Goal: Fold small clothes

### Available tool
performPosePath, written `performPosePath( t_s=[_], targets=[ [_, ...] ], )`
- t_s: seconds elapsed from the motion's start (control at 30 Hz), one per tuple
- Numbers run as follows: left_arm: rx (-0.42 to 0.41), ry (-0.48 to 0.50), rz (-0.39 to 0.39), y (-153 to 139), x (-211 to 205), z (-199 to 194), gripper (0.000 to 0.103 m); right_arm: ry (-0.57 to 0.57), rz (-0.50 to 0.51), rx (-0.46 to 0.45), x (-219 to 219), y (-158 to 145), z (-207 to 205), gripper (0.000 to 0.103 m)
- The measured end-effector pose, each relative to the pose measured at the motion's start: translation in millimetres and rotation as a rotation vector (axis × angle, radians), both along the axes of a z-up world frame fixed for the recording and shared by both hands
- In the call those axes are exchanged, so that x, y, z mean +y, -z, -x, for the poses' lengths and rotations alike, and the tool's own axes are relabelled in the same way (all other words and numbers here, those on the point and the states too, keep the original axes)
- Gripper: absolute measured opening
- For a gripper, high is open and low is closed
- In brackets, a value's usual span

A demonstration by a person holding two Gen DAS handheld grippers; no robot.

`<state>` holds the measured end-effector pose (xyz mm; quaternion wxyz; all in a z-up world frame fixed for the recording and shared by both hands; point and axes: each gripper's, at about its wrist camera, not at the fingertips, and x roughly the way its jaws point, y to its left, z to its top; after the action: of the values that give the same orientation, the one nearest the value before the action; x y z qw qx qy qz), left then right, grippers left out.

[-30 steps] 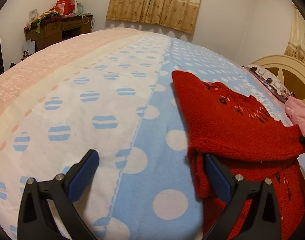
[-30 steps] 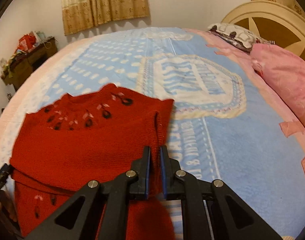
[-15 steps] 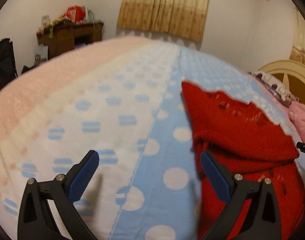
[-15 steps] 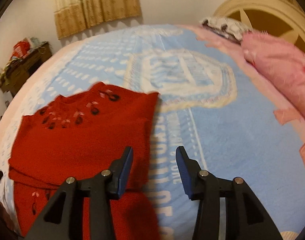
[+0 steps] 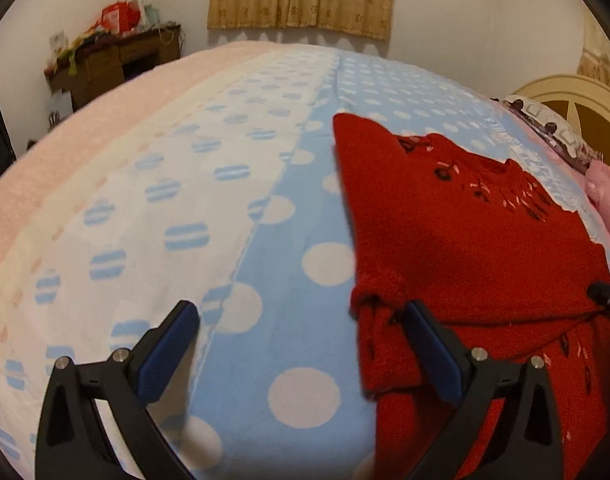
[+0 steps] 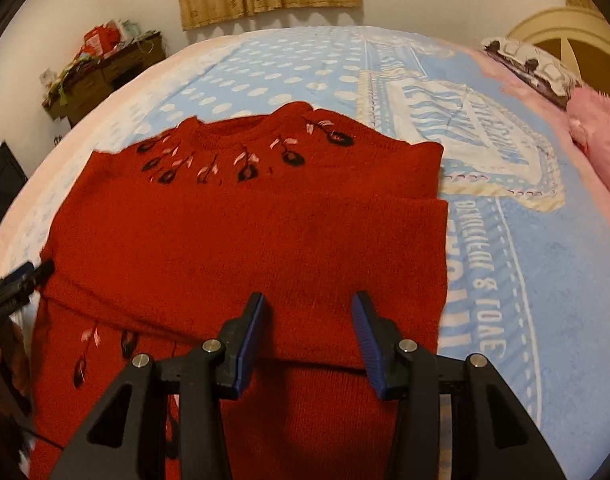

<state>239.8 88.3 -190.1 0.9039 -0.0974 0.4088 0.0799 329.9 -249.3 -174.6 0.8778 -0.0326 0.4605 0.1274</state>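
The red knitted sweater with dark embroidered flowers at the neck (image 6: 241,248) lies on the bed's blue blanket with white dots (image 5: 289,320), its sleeves folded across the body in a band, the hem end nearest the cameras. The main risk, as I judge it, is that this loose band slides or springs back if the next pinch takes only one layer, or if a tool drags the knit while lifting; the fuzzy yarn could also snag on a pad. The right tool (image 6: 309,340) hangs over the folded band with its jaws parted and nothing clamped; the left tool (image 5: 301,348) stands wide open at the sweater's left edge, one finger over the red cloth, the other over the blanket. A second ago the right tool was pinched shut on the sweater's right edge; its jaws have just been opening, releasing the cloth, and it now sits further over the middle of the garment.
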Motion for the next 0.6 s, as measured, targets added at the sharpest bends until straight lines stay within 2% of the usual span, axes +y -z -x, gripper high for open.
performPosePath(
  t_s=[0.13, 0.27, 0.33, 0.4, 0.6],
  targets=[
    [-0.009, 0.007, -0.034, 0.0, -5.0, 4.2, 0.103, 0.006, -0.037, 0.0, -9.3, -0.3, 1.8, 0.046],
    [-0.016, 0.006, -0.04, -0.7, -5.5, 6.2, 0.103, 0.055, -0.061, -0.072, -14.9, -15.9, 7.6, 0.046],
    [-0.019, 0.005, -0.041, 0.3, -5.6, 5.3, 0.103, 0.046, -0.054, -0.062, -13.5, -16.1, 6.1, 0.046],
    [-0.019, 0.007, -0.047, 1.0, -6.5, 4.1, 0.103, 0.026, 0.007, -0.025, -8.7, -4.7, 0.2, 0.046],
    [-0.025, 0.014, -0.052, 2.1, -8.2, 4.5, 0.103, 0.024, 0.022, -0.043, -9.6, -0.3, 0.9, 0.046]
  ],
)
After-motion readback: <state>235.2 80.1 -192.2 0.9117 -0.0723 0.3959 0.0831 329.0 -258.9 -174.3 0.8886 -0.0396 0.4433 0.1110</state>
